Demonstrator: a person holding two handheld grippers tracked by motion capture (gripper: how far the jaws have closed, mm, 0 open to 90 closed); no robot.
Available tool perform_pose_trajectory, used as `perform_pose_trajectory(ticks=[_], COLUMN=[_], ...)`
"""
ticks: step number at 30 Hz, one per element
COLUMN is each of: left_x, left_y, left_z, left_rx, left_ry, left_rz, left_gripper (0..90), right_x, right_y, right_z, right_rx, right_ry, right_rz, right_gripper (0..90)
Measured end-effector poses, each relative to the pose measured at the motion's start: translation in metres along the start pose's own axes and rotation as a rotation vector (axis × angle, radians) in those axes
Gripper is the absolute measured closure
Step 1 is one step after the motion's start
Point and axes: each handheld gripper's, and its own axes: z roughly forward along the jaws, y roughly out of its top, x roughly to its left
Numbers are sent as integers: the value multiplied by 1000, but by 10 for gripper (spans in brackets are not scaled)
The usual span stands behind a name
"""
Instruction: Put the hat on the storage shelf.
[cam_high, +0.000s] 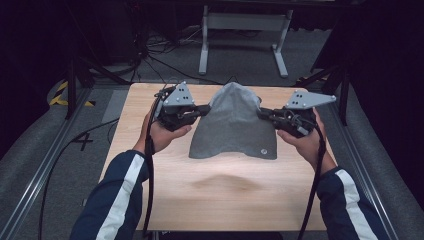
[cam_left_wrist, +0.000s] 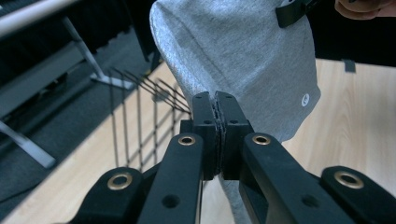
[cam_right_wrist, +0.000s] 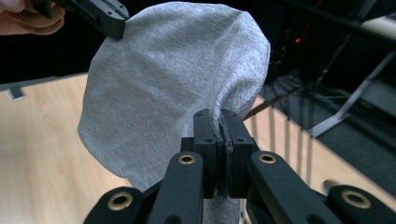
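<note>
A grey cloth garment (cam_high: 234, 125) with a small round white logo hangs above the wooden table (cam_high: 220, 200), held up between the two grippers. My left gripper (cam_high: 206, 110) is shut on its left edge; in the left gripper view the jaws (cam_left_wrist: 215, 105) pinch the grey cloth (cam_left_wrist: 243, 56). My right gripper (cam_high: 262, 114) is shut on the right edge; the right gripper view shows its jaws (cam_right_wrist: 220, 122) closed on a fold of the cloth (cam_right_wrist: 168, 79). The garment's lower hem hangs just over the tabletop.
A white metal stand (cam_high: 245, 35) and cables lie on the floor beyond the table. Metal rails (cam_high: 40, 175) run along both sides. The person's dark sleeves with white stripes (cam_high: 117, 200) come in from the bottom.
</note>
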Motion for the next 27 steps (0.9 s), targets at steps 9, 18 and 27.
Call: perform_pose_trajectory(ticks=[9, 18, 27], left_x=[32, 51, 64], left_y=[36, 63, 87], left_z=[-9, -3, 8], left_rx=[-45, -62, -49], left_ry=[40, 78, 123], left_rz=[-12, -2, -5], left_gripper=[883, 883, 883], right_x=[-21, -44, -61], right_y=[49, 82, 91], right_z=[0, -5, 1], right_rx=[-18, -55, -54], right_ry=[-44, -115, -166], right_rz=[-19, -34, -22], right_gripper=[867, 868, 869])
